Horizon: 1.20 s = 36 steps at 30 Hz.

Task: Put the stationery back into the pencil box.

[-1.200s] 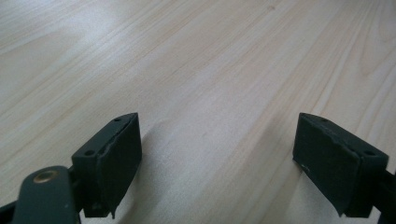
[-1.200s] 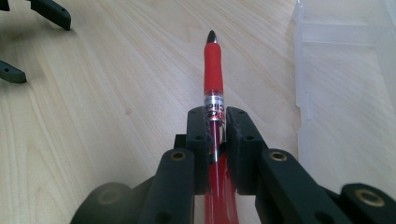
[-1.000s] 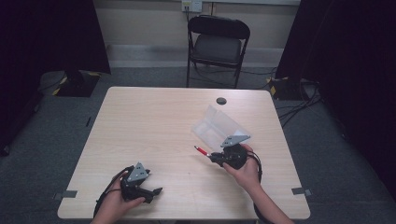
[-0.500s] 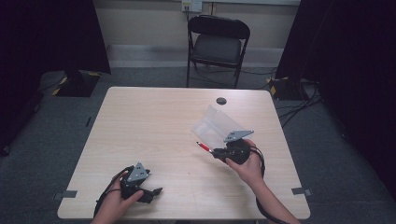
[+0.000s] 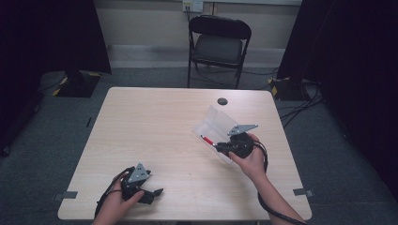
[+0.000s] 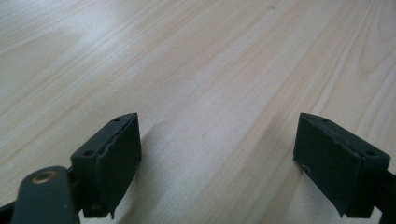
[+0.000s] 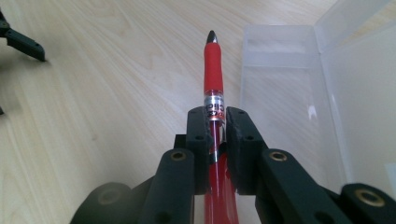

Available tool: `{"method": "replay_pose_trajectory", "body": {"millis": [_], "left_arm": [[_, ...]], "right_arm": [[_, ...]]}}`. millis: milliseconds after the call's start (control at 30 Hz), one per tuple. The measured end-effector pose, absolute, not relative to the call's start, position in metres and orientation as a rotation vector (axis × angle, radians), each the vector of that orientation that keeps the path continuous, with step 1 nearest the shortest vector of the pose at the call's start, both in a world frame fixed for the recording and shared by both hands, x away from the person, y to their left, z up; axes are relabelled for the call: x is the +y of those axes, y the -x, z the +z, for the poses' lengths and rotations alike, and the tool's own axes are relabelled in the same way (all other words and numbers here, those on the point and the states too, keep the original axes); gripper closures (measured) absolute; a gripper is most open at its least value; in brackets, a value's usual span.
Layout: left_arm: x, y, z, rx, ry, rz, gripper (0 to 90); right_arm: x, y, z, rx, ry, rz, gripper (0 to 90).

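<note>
Gripping a red pen [image 7: 213,70] between its two black jaws, the right gripper [image 7: 216,126] fills the lower middle of the right gripper view. The jaws press on the pen's clear barrel just behind the red grip, and the dark tip points toward the top of the frame. To the right of the pen in that view lies an open clear plastic case [image 7: 285,84], its lid rising at the upper right corner. The pen's tip sits just left of the case's near wall; whether it touches the case cannot be told.

In the high view the right gripper [image 5: 224,146] sits right of centre, held by a hand [image 5: 251,161] coming up from the bottom edge. The pen [image 5: 207,140] sticks out to the upper left of it, over the edge of the case [image 5: 217,119].

The left gripper [image 5: 155,193] rests low at the lower left of the high view, near the table's [image 5: 155,122] bottom edge, well apart from the pen. In the left gripper view its jaws stand wide apart, one at the lower left and one at the lower right, with bare wood between them.

A small dark disc [image 5: 222,101] lies near the table's top edge, and a folding chair [image 5: 218,44] stands beyond it.
</note>
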<state>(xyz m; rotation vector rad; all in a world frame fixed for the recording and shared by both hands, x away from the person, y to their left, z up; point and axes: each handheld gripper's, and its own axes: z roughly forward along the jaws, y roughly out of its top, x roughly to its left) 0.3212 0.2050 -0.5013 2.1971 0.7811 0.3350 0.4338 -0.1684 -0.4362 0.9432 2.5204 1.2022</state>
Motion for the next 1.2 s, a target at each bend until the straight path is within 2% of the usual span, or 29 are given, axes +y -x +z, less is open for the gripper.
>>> {"method": "replay_pose_trajectory", "body": {"millis": [1200], "left_arm": [[0.205, -0.321, -0.501, 0.780, -2.197, 0.336, 14.9]], "right_arm": [[-0.179, -0.468, -0.458, 2.430, -1.071, 1.117, 79.9]]}}
